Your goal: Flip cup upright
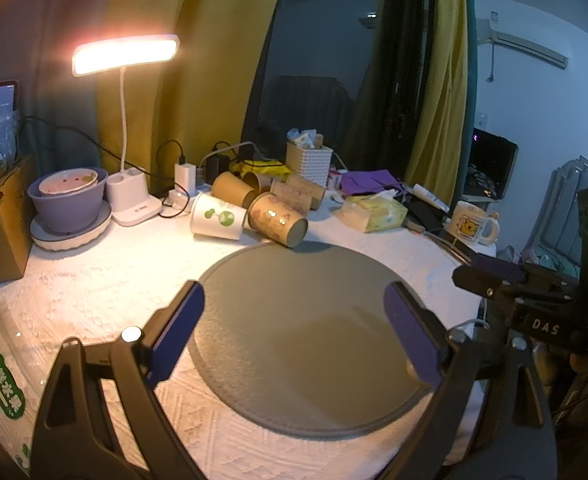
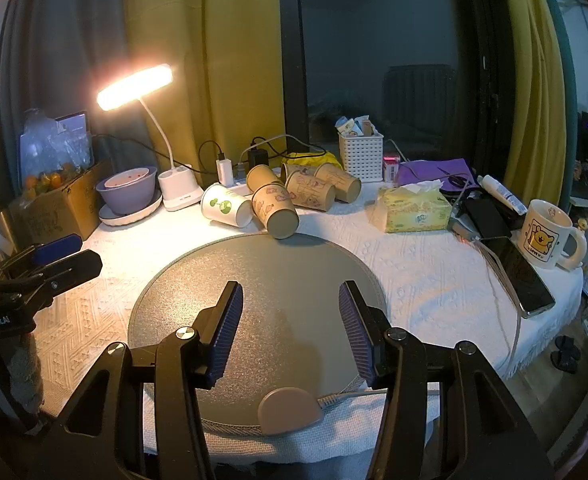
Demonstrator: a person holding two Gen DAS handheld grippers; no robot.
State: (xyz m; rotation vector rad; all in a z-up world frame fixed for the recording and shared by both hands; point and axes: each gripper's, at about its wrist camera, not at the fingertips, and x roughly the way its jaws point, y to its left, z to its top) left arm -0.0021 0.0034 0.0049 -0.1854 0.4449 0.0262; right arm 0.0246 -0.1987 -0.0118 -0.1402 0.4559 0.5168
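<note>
Both the left tool (image 1: 294, 332) and right tool (image 2: 290, 320) hover with fingers apart above the round grey mat (image 2: 254, 280), holding nothing. The nearest patterned cup (image 2: 276, 210) lies on its side at the mat's far edge, well beyond both tools. Six paper cups lie there: five brown, one white cup (image 2: 226, 210).

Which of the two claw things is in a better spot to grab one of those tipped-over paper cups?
Probably the right hand-held gripper: it is open and lined up almost straight at the nearest brown cup lying at the grey mat's far edge. The left hand-held gripper, also open, sees that cup slightly off-centre.
</note>
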